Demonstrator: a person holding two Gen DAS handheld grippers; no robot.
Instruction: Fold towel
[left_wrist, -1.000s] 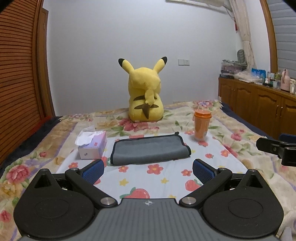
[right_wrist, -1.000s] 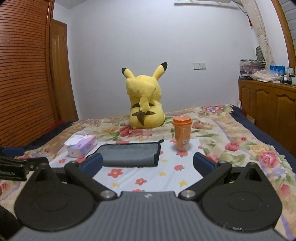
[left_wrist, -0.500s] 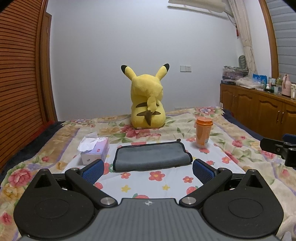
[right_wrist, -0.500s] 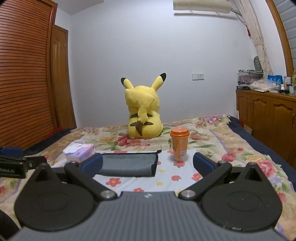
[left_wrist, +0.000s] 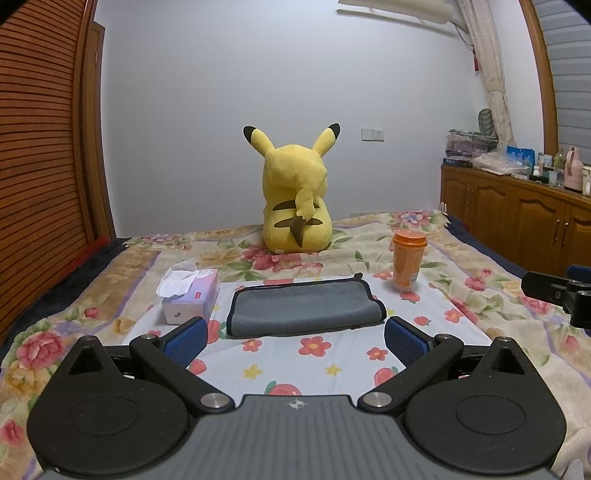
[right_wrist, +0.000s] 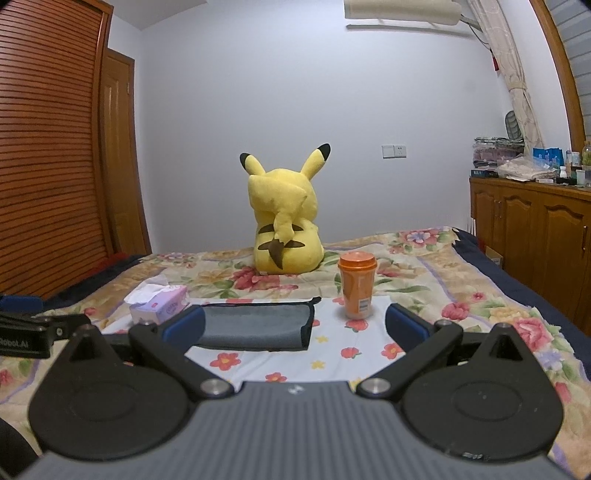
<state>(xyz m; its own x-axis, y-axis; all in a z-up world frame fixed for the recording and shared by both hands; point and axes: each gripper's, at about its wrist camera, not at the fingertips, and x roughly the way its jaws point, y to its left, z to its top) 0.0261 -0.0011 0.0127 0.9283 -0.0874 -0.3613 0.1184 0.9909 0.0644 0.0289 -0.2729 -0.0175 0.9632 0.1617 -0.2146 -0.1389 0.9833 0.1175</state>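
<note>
A grey towel (left_wrist: 304, 308) with a dark hem lies folded flat on the flowered bedspread, also in the right wrist view (right_wrist: 255, 326). My left gripper (left_wrist: 295, 338) is open and empty, hovering just in front of the towel's near edge. My right gripper (right_wrist: 295, 325) is open and empty, to the right of the left one, with its left finger in front of the towel. The right gripper's body shows at the right edge of the left wrist view (left_wrist: 557, 291).
A tissue box (left_wrist: 190, 297) sits left of the towel. An orange cup with a lid (left_wrist: 408, 260) stands at its far right corner. A yellow plush toy (left_wrist: 295, 206) sits behind. A wooden cabinet (left_wrist: 517, 214) lines the right wall.
Both grippers have tilted up and drawn back slightly, so the towel and bed sit lower in both views. Both stay open and the towel has not moved.
</note>
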